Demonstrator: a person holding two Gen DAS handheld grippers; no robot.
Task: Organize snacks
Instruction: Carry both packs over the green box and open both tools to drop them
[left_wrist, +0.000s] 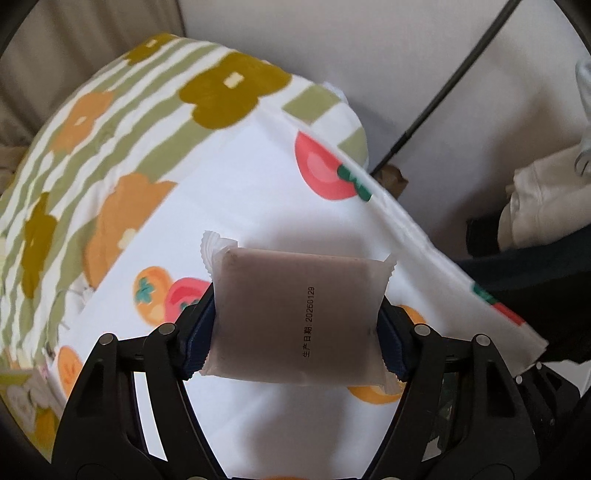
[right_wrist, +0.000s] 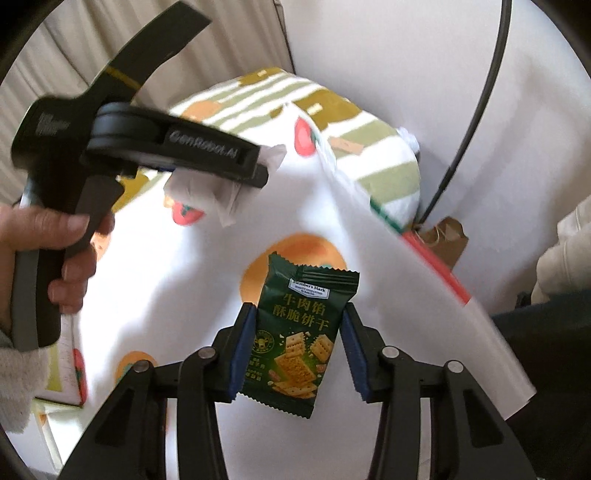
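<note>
My left gripper (left_wrist: 297, 325) is shut on a translucent white packet with a brown filling (left_wrist: 295, 314), held above a white cloth printed with fruit (left_wrist: 240, 192). In the right wrist view the left gripper (right_wrist: 255, 166) appears at upper left, held by a hand, with the white packet (right_wrist: 229, 192) in its fingers. My right gripper (right_wrist: 297, 350) is shut on a dark green biscuit packet (right_wrist: 295, 343), which stands upright between the blue pads above the same cloth (right_wrist: 184, 266).
A striped green and white cushion with flower shapes (left_wrist: 110, 129) lies behind the cloth. A black cable (right_wrist: 480, 92) runs down the white wall. A brown paper tag (right_wrist: 447, 240) and pale clothing (left_wrist: 546, 199) lie at the right.
</note>
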